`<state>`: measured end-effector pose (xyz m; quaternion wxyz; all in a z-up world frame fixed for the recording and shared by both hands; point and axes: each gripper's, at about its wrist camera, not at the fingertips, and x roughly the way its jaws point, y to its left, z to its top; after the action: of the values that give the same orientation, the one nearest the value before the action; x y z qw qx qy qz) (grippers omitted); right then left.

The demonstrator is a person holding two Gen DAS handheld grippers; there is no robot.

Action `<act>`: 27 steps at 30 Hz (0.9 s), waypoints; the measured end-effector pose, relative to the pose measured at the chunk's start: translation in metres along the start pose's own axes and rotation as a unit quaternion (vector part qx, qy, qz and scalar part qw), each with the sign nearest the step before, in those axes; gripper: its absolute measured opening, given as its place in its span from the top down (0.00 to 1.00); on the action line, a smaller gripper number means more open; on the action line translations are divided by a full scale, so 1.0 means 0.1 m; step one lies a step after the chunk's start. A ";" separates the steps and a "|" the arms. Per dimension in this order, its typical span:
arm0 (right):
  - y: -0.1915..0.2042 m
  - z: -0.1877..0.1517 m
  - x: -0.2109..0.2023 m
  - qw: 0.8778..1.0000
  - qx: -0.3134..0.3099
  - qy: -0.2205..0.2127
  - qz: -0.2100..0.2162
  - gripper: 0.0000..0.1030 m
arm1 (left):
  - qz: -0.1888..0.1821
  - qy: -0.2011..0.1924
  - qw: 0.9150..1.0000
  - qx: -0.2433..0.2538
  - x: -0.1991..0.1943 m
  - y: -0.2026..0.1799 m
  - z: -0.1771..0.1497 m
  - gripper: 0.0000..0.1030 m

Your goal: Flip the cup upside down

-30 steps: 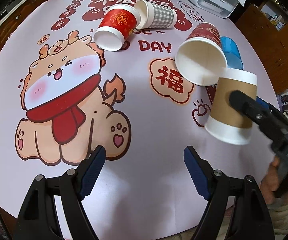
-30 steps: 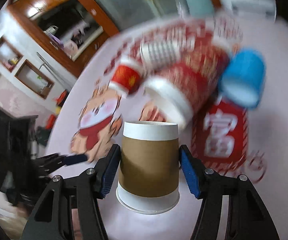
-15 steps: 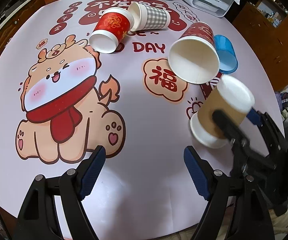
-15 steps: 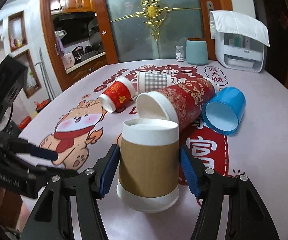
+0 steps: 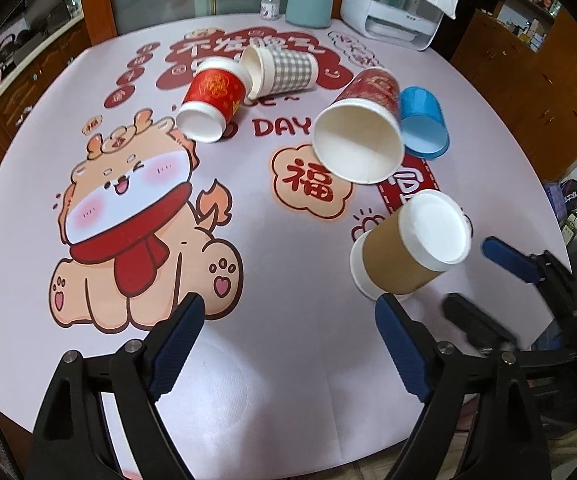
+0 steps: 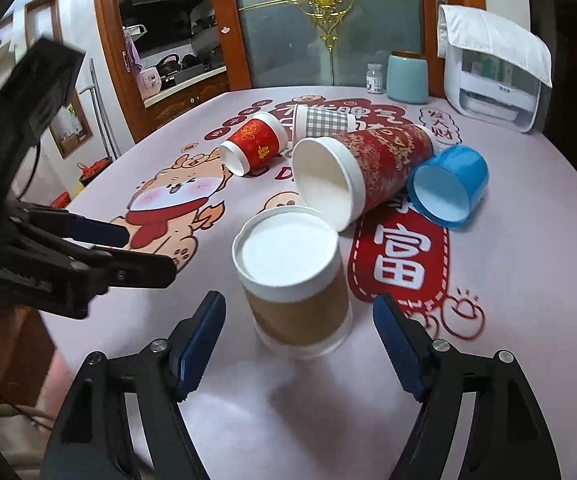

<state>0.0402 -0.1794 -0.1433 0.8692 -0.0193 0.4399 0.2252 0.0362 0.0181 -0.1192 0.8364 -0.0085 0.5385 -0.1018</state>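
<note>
Right wrist view shows our right gripper (image 6: 298,344) spread wide, its pads clear of the brown cup (image 6: 294,280) on both sides. The cup stands mouth-down on the mat (image 6: 508,264), white base upward, so we judge the flip done and the jaws opened to leave it standing. It sits near us, just this side of the tall red cup (image 6: 368,168), which lies on its side beside the blue cup (image 6: 448,184). Farther off lie a small red cup (image 6: 254,146) and a checked cup (image 6: 322,122), also tipped over. Our left gripper (image 5: 288,344) hangs open and empty above the mat, well left of the brown cup, seemingly kept out of the way.
</note>
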 end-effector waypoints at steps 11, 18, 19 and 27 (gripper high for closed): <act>-0.14 0.35 -0.83 0.996 0.082 0.011 -0.023 0.25 | 0.053 -0.073 0.996 0.009 -0.56 -0.26 -0.04 0.09; -0.01 0.51 -1.29 0.995 0.075 -0.025 -0.063 0.24 | 0.085 -0.145 0.986 0.013 -1.04 -0.45 0.05 0.01; 0.01 0.53 -1.34 0.995 0.075 -0.028 -0.067 0.24 | 0.087 -0.149 0.985 0.011 -1.09 -0.47 0.07 0.01; 0.06 0.67 -1.82 0.991 0.092 -0.064 -0.074 0.17 | 0.095 -0.188 0.978 -0.005 -1.42 -0.60 0.11 0.01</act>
<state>-0.0051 -0.2268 0.0397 0.9080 0.0432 0.3992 0.1197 -0.0203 -0.0164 0.0206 0.9285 0.0193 0.3704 -0.0155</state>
